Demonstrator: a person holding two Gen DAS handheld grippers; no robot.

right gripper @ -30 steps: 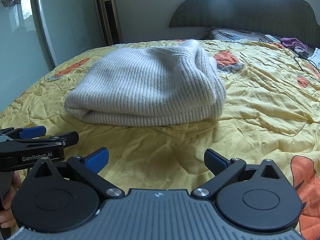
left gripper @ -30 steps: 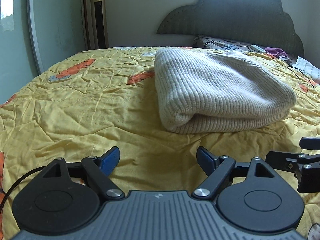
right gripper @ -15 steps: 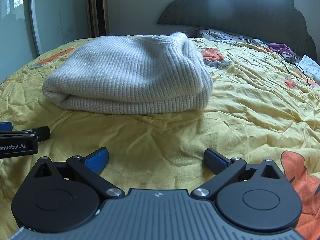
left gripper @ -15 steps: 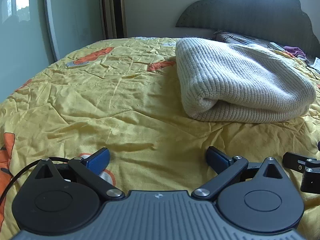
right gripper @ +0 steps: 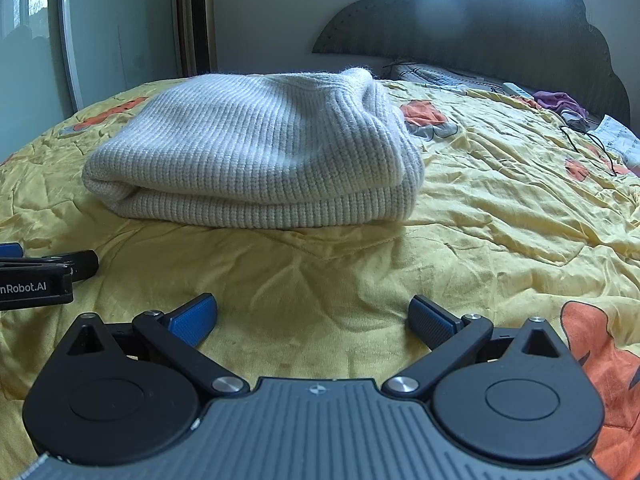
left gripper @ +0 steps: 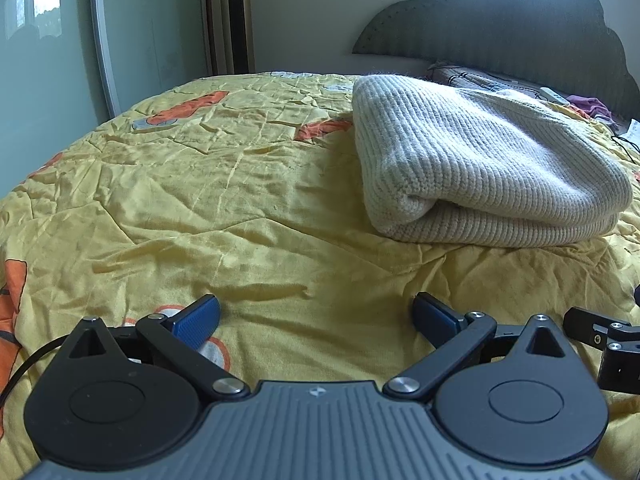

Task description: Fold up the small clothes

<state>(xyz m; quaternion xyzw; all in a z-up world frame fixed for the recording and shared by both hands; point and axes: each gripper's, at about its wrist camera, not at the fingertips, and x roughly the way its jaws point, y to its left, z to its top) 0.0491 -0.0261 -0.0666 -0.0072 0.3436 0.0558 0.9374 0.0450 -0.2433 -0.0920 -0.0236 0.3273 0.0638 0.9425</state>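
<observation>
A cream ribbed knit sweater lies folded in a thick bundle on the yellow quilt. It also shows in the right wrist view. My left gripper is open and empty, low over the quilt, short of the sweater and to its left. My right gripper is open and empty, low over the quilt in front of the sweater. Part of the right gripper shows at the right edge of the left wrist view. Part of the left gripper shows at the left edge of the right wrist view.
A dark padded headboard stands at the far end with pillows and small clothes below it. A black cable lies at the far right. A tall fan unit and a glass door stand beyond the bed's left side.
Both grippers have drawn back from the sweater and shifted a little left. Both stayed open and empty. The sweater has not moved.
</observation>
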